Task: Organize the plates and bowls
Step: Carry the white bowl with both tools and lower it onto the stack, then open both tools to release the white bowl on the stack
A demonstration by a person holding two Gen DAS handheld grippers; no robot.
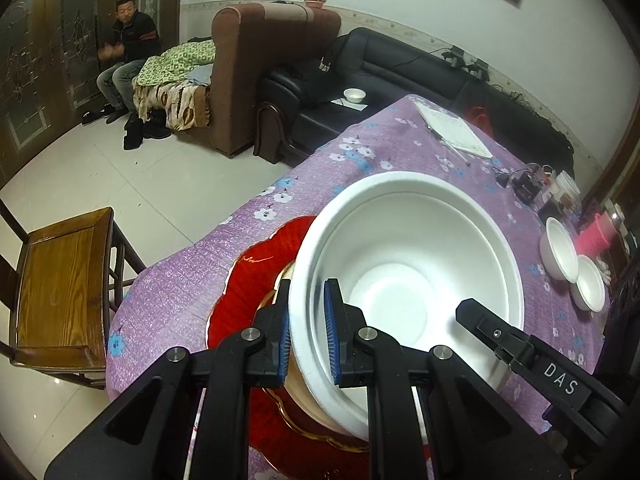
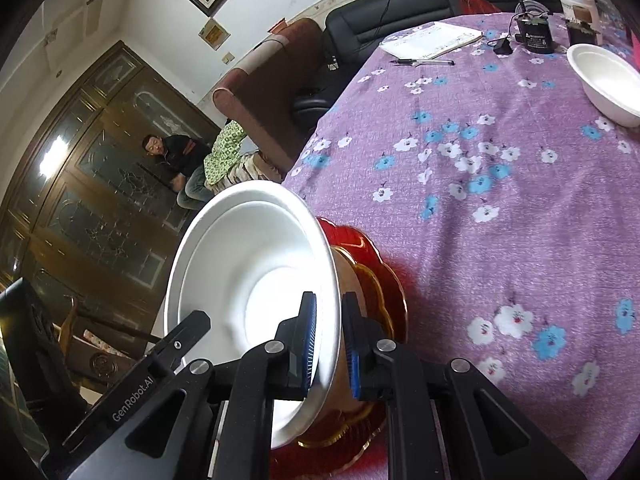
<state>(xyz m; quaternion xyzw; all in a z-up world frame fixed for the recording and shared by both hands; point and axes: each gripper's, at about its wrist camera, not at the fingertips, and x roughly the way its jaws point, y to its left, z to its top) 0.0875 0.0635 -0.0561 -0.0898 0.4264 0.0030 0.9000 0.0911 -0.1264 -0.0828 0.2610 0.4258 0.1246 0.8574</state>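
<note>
A large white bowl (image 1: 400,248) (image 2: 248,248) is held at opposite sides of its rim by both grippers. My left gripper (image 1: 308,320) is shut on the rim nearest the left wrist camera. My right gripper (image 2: 330,332) is shut on the opposite rim. Each gripper also shows in the other's view: the right gripper (image 1: 480,320) and the left gripper (image 2: 196,320). Under the bowl lies a tan dish on red plates with gold edges (image 1: 248,280) (image 2: 384,280), near the table's corner. Whether the bowl rests on them I cannot tell.
Two smaller white bowls (image 1: 558,254) (image 2: 604,80) stand at the far right of the purple flowered tablecloth (image 1: 180,292). A notebook with a pen (image 2: 432,42), a black device (image 2: 534,34) and cups sit at the far end. A wooden chair (image 1: 60,280) stands left of the table; a person (image 1: 126,44) sits beyond.
</note>
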